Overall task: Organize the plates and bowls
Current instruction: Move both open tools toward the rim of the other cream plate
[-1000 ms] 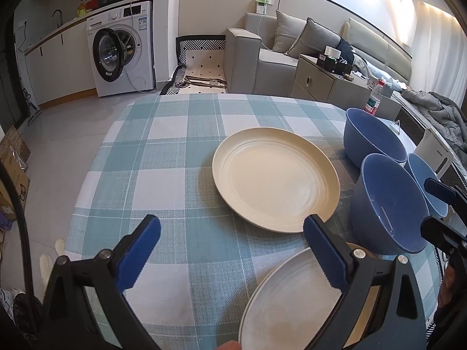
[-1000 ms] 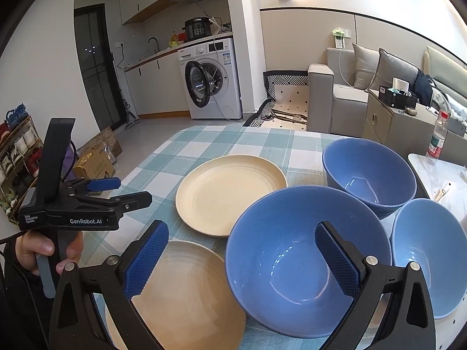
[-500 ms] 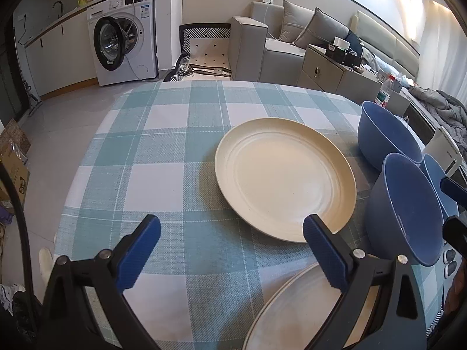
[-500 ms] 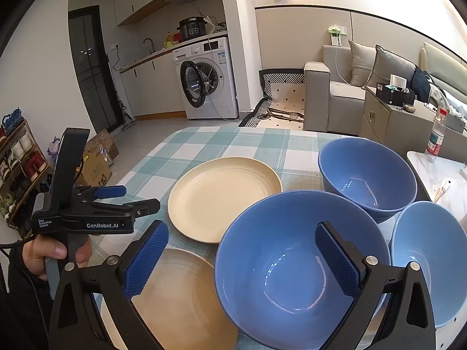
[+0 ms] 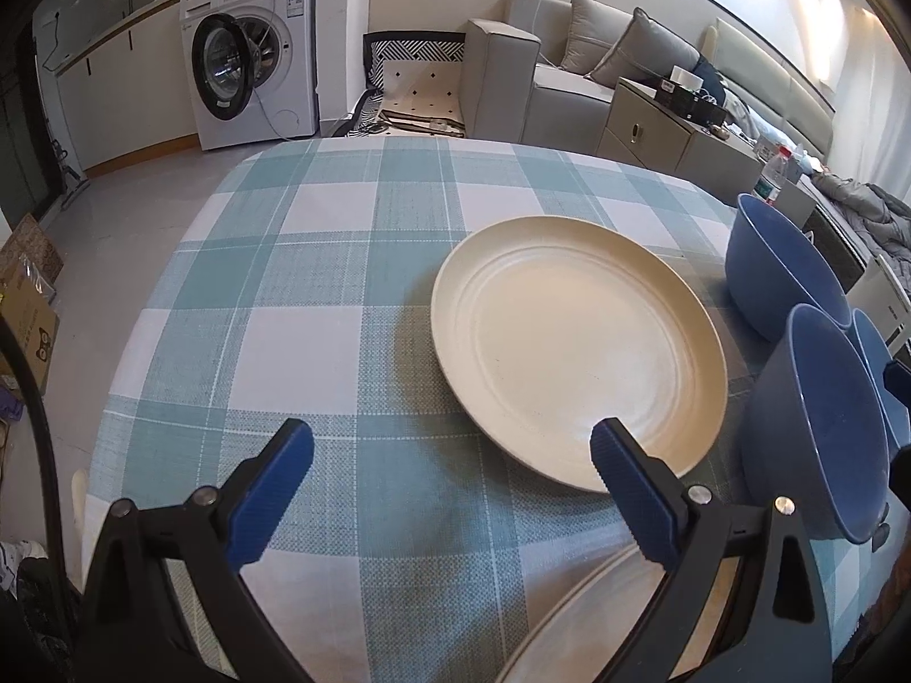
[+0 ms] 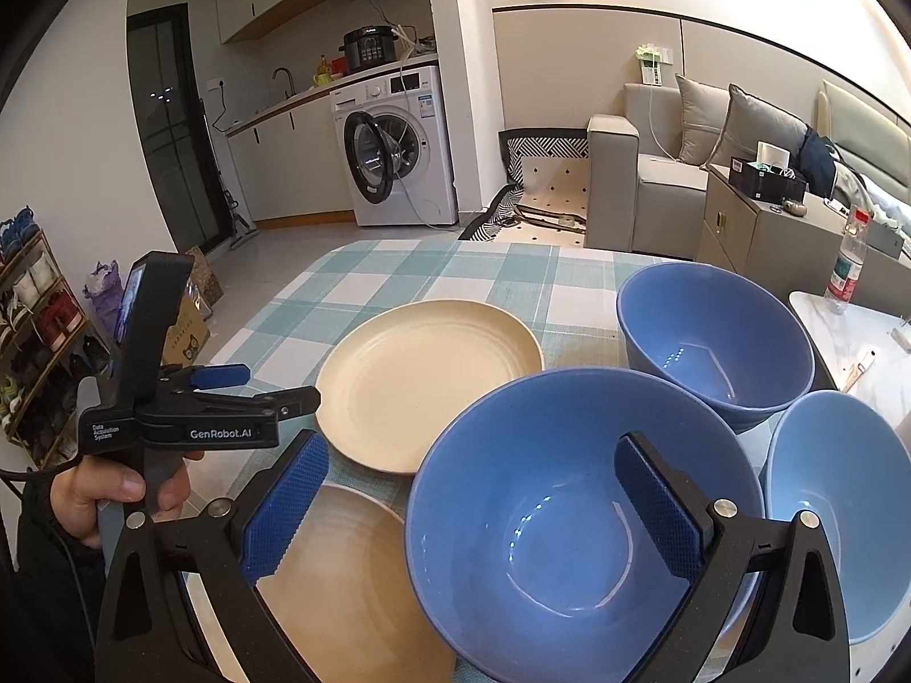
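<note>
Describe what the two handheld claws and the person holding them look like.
Both claws are black frames with silver bolts and two blue, ridged finger pads. The left claw carries white lettering, "GenRobot.AI" and "Data Acquisition System", a phone-like screen on top and a black cable trailing below. The hand on its grip emerges from a dark sleeve. The right claw looks identical.

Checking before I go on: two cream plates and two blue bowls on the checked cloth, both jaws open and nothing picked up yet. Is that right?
Not quite: there are three blue bowls, not two. The right wrist view shows the near bowl, the far bowl and a third bowl at the right edge. The rest holds: two cream plates, far plate and near plate, and both the left gripper and right gripper open, holding nothing.
</note>
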Demonstrator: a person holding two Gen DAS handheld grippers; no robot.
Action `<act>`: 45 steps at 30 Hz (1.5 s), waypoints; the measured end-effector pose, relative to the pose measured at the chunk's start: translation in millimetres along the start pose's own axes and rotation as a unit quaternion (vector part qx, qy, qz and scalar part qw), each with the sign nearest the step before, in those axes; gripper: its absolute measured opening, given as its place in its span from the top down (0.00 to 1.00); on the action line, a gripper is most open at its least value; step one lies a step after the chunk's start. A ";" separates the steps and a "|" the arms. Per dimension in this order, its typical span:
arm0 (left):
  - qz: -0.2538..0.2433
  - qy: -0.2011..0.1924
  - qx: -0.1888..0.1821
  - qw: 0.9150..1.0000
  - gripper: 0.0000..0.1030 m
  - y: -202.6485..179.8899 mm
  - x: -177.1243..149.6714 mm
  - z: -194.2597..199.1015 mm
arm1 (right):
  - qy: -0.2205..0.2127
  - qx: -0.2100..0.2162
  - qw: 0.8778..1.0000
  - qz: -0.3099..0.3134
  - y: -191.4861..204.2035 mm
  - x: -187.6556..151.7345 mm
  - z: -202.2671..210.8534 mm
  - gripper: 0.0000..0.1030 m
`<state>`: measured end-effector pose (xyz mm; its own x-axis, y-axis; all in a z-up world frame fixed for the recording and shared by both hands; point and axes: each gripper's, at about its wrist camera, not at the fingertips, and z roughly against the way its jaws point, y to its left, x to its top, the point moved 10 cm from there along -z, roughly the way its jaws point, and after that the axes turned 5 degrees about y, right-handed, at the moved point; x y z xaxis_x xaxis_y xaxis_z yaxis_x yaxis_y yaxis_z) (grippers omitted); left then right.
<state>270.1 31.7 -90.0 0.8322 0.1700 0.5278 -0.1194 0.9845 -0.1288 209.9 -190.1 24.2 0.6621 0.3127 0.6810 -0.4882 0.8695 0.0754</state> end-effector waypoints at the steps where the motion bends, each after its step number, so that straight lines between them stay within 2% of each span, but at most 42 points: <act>1: 0.002 0.000 0.001 1.000 0.04 0.7 0.4 -1.6 | 0.001 0.000 1.000 0.000 -0.3 0.1 -0.8 0.01; 10: 0.002 0.009 0.020 1.000 0.05 7.0 5.3 -17.3 | 0.006 -0.002 1.000 -0.002 -2.4 0.2 -7.2 0.01; 18: -0.002 0.032 0.059 0.998 0.04 19.1 -1.8 -29.7 | 0.008 -0.003 1.000 -0.003 -2.6 2.3 -10.2 0.01; 21: 0.003 0.032 0.051 0.998 0.04 20.6 -4.1 -30.5 | 0.011 -0.004 1.000 -0.004 -2.2 2.0 -12.2 0.01; 36: 0.021 0.027 0.070 0.997 0.04 45.9 -13.1 -21.9 | 0.013 -0.011 1.000 -0.002 -2.9 2.0 -12.5 0.01; 45: 0.030 0.023 0.069 0.997 0.04 62.0 -27.9 -10.1 | 0.017 -0.013 1.000 0.014 11.4 0.9 -13.9 0.01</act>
<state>244.9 87.6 -121.2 0.8445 0.2296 0.4839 -0.2401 0.9699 -0.0410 212.8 -174.6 15.5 0.6676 0.3493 0.6575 -0.4926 0.8694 0.0382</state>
